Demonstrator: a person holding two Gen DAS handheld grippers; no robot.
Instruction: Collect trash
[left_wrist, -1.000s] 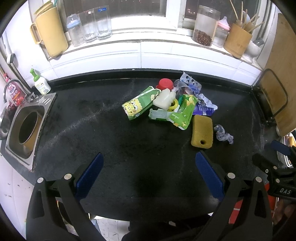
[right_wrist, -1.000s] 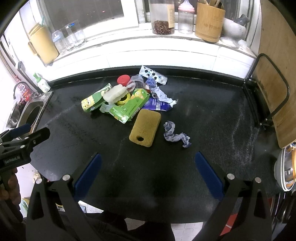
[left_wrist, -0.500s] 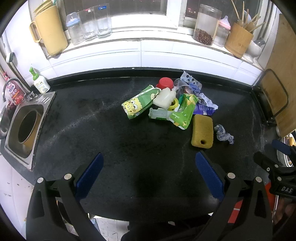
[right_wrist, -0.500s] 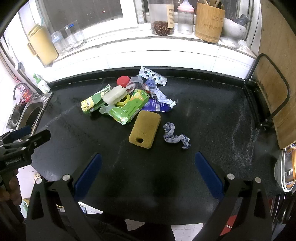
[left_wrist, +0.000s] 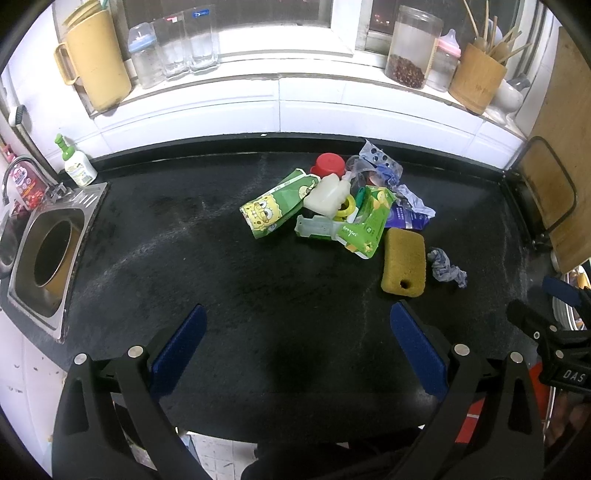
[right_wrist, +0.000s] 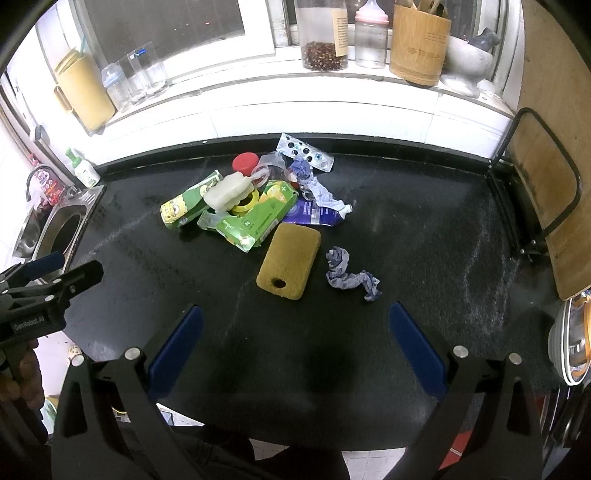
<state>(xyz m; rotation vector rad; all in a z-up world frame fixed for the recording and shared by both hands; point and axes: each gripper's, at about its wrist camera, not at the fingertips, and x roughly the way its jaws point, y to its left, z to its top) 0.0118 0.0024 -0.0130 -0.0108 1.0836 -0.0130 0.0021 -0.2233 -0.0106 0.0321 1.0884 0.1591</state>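
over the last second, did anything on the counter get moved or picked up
Nothing was picked up or moved. Both grippers, left and right, only drifted slightly above the counter, fingers open and empty. The trash pile, sponge and crumpled rag lie as before.

a black countertop (left_wrist: 155, 236) runs under a white tiled sill (left_wrist: 314, 88) and a dark window (right_wrist: 162, 26). a steel sink (left_wrist: 48, 251) is set into its left end, and a wooden board (right_wrist: 546, 155) in a black wire rack stands at the right. pale floor tiles (left_wrist: 218, 458) show below the front edge.
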